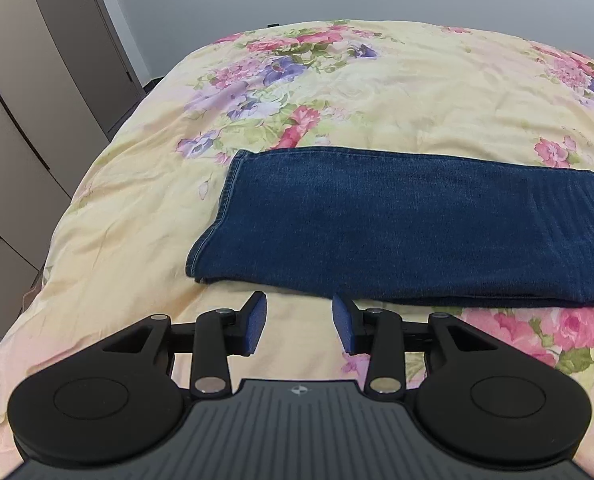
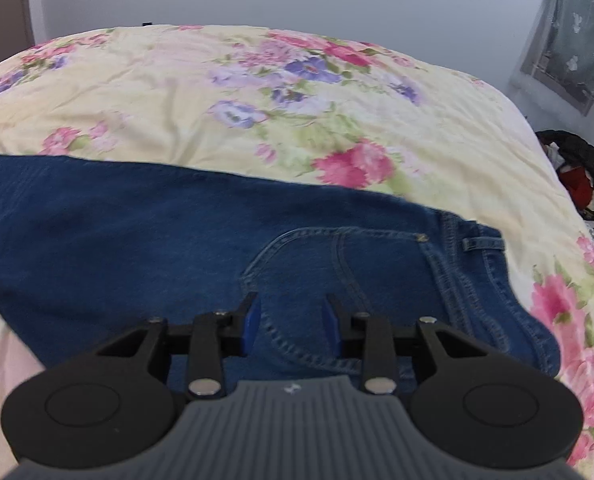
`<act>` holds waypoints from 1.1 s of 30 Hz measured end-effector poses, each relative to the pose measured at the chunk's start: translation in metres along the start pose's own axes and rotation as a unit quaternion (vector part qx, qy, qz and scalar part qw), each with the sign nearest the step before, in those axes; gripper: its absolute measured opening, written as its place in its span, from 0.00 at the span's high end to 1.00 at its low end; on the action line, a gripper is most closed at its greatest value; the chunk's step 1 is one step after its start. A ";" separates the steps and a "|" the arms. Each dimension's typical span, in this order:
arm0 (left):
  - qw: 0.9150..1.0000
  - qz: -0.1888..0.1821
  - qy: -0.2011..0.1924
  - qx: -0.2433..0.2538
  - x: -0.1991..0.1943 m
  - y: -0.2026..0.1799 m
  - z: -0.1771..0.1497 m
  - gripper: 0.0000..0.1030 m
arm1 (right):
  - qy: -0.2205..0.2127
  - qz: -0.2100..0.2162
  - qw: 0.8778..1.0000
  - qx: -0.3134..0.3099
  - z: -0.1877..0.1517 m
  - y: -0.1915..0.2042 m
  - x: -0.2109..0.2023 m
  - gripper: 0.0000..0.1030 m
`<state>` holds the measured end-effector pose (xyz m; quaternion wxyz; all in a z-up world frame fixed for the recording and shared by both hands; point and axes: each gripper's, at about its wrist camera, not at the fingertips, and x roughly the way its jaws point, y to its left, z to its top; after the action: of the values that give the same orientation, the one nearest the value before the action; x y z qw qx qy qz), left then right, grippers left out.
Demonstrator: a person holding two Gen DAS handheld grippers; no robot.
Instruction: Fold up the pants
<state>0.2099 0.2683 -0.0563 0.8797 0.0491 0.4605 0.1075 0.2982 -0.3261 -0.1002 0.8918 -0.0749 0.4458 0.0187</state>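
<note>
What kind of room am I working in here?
Most likely a bedroom: the jeans lie on a bed with a floral quilt, tall wardrobe doors stand beside it, and a clothes heap sits nearby.

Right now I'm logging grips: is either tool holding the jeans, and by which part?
Neither. The left tool is open above the quilt, just short of the jeans. The right tool is open over the pocket, gripping nothing.

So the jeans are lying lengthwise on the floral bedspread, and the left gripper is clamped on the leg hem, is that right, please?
Not quite: the left gripper is not clamped on anything. In the left wrist view its jaws stand open over bare bedspread, just short of the jeans, with nothing between them. The rest holds: the jeans do lie lengthwise on the floral bedspread.
</note>
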 end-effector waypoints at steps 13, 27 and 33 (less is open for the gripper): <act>0.991 -0.056 -0.003 -0.120 -0.010 0.044 -0.022 0.49 | 0.064 -0.006 0.997 0.038 -0.068 0.015 0.021 0.75; 0.896 -0.166 -0.029 -0.412 0.077 0.098 -0.046 0.42 | 0.006 0.041 0.999 -0.031 -0.020 0.071 0.011 0.76; 0.905 -0.110 -0.044 -0.408 0.108 0.096 -0.035 0.65 | 0.009 0.089 0.995 -0.041 0.015 0.114 0.031 0.89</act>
<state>0.2271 0.3868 -0.1450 0.8484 -0.3604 0.3402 0.1858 0.3171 -0.2124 -0.1295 0.8786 -0.0716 0.4577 0.1158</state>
